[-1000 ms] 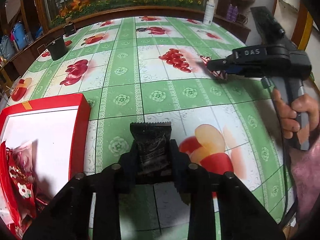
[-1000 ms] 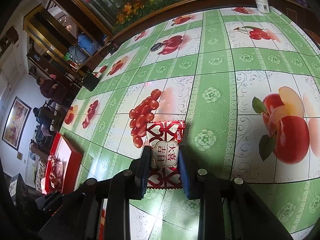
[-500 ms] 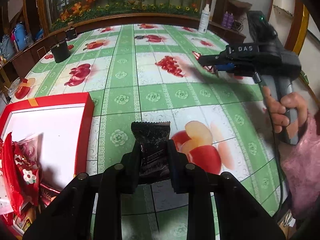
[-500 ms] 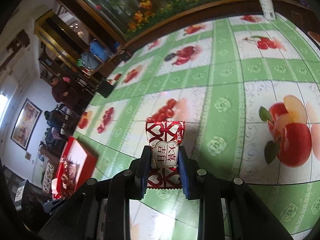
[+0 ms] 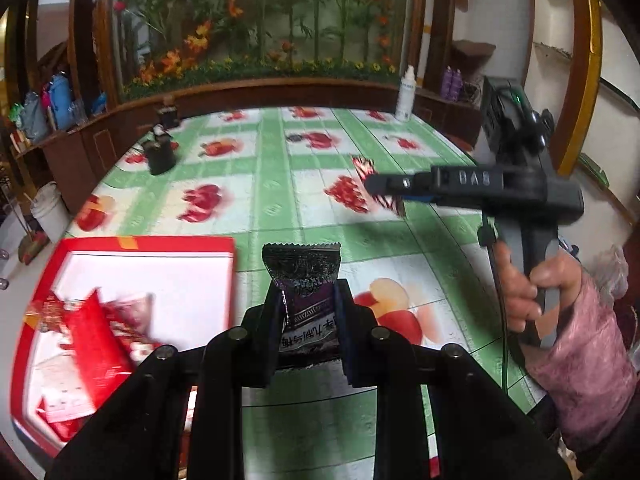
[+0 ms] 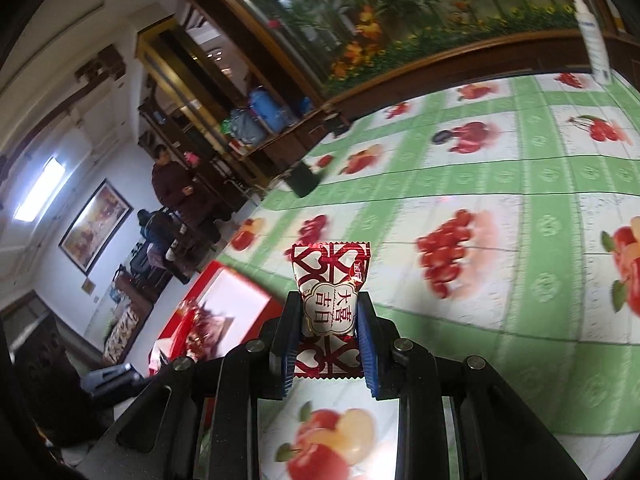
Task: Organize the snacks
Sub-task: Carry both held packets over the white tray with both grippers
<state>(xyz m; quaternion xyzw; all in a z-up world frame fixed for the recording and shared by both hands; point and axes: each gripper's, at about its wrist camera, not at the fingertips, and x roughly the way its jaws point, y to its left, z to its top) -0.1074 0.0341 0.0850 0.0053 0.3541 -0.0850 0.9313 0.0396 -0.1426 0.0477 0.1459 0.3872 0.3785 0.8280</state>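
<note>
Grippers [image 5: 306, 320] higher above table [image 5: 276, 208] than before.

Bright daylight, fisheye warping, motion blur throughout.

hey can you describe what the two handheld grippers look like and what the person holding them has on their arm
The left gripper is black, with silver rivets on its linkage and dark fingers. The right gripper is also black, but its pads are ribbed blue. From the side it shows a grey pistol handle, white "DAS" lettering, a thin cable and a green light on top. The right hand comes out of a fuzzy pink sleeve.
</note>
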